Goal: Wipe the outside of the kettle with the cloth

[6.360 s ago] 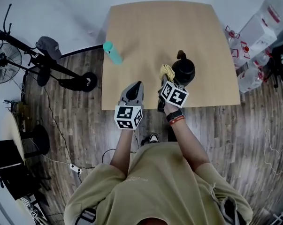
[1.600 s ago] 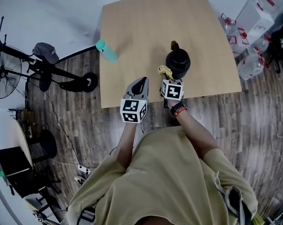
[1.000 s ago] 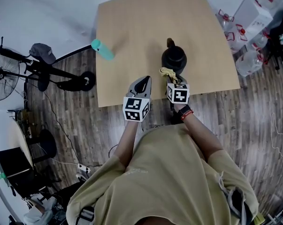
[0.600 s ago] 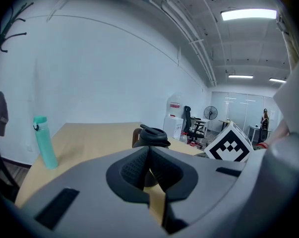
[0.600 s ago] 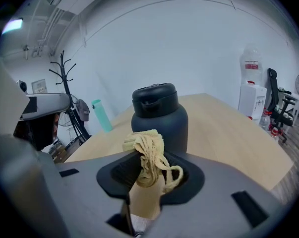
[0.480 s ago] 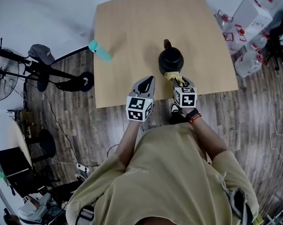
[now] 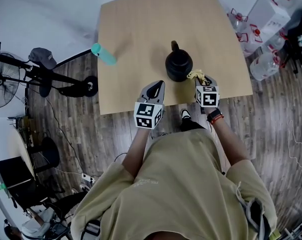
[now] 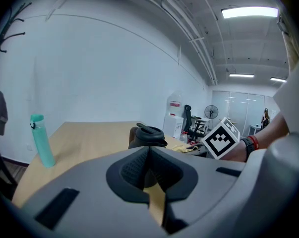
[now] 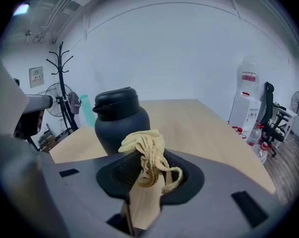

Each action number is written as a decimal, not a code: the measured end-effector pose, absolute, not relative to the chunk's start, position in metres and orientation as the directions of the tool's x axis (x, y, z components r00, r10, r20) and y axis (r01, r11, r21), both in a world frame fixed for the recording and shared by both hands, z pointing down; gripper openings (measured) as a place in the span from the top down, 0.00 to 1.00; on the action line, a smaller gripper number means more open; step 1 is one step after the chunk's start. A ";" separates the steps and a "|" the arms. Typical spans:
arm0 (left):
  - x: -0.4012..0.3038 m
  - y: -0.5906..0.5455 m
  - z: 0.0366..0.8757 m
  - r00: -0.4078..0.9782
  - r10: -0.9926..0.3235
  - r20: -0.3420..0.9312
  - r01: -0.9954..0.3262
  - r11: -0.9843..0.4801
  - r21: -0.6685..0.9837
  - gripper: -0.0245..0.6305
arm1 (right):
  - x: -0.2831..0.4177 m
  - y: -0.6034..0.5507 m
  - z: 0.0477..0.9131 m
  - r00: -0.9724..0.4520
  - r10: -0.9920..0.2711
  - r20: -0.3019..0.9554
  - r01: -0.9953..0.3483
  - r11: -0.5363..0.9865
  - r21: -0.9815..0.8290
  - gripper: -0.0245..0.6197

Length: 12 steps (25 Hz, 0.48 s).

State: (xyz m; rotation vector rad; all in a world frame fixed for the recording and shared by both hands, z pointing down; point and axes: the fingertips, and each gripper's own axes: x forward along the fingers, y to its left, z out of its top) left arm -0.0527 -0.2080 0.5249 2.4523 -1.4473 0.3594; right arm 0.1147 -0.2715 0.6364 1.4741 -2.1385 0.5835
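While pinching the cloth (image 9: 144,150) in the right gripper (image 9: 139,177), wiping round the kettle (image 7: 179,67), left gripper (image 8: 149,165) closed, empty; needing side contact next.

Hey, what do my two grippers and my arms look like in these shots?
The left gripper and right gripper are grey moulded plastic shells with dark ribbed pads, narrowing toward the tips. Each carries a white cube with black square markers. The person wears a khaki short-sleeved T-shirt, plus a black watch beside an orange-red band on the right wrist.
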 end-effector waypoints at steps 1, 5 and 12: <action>-0.051 -0.208 0.525 0.469 -0.812 0.346 -0.880 -0.464 0.103 0.93 | 0.118 -0.276 0.636 -0.308 -0.740 0.598 -0.940 0.333 -0.072 0.76; -0.049 -0.207 0.523 0.460 -0.816 0.351 -0.885 -0.451 0.113 0.93 | 0.128 -0.294 0.634 -0.303 -0.739 0.602 -0.936 0.350 -0.041 0.76; -0.053 -0.208 0.515 0.440 -0.829 0.345 -0.897 -0.428 0.114 0.93 | 0.131 -0.328 0.634 -0.304 -0.732 0.609 -0.931 0.364 -0.028 0.76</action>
